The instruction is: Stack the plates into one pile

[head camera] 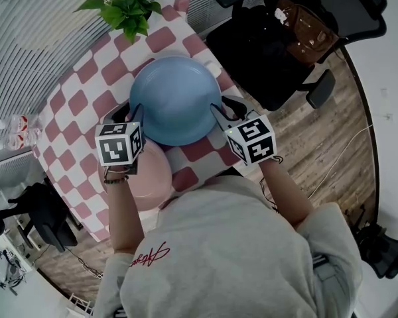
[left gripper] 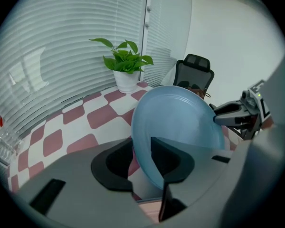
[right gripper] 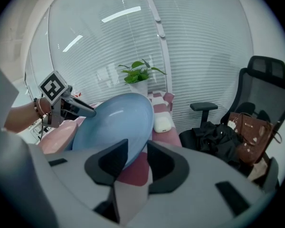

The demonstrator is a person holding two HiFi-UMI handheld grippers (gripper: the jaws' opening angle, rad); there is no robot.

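A large blue plate (head camera: 174, 98) hangs tilted over the red-and-white checked table (head camera: 73, 105), gripped at two opposite rims. My left gripper (head camera: 136, 111) is shut on its left rim; in the left gripper view the rim (left gripper: 180, 122) runs down between the jaws of that gripper (left gripper: 141, 151). My right gripper (head camera: 219, 110) is shut on the right rim, and the right gripper view shows the plate (right gripper: 116, 125) entering that gripper (right gripper: 137, 148). A pink plate (head camera: 149, 177) lies on the cloth at the near left, partly under the blue one and my left gripper; it also shows as the pink plate (right gripper: 57, 134).
A potted plant (head camera: 129, 5) stands at the table's far end. A small white case (right gripper: 162, 122) lies on the cloth beyond the blue plate. A black office chair with a brown bag (head camera: 302, 25) is right of the table. Water bottles (head camera: 16, 131) sit at the far left.
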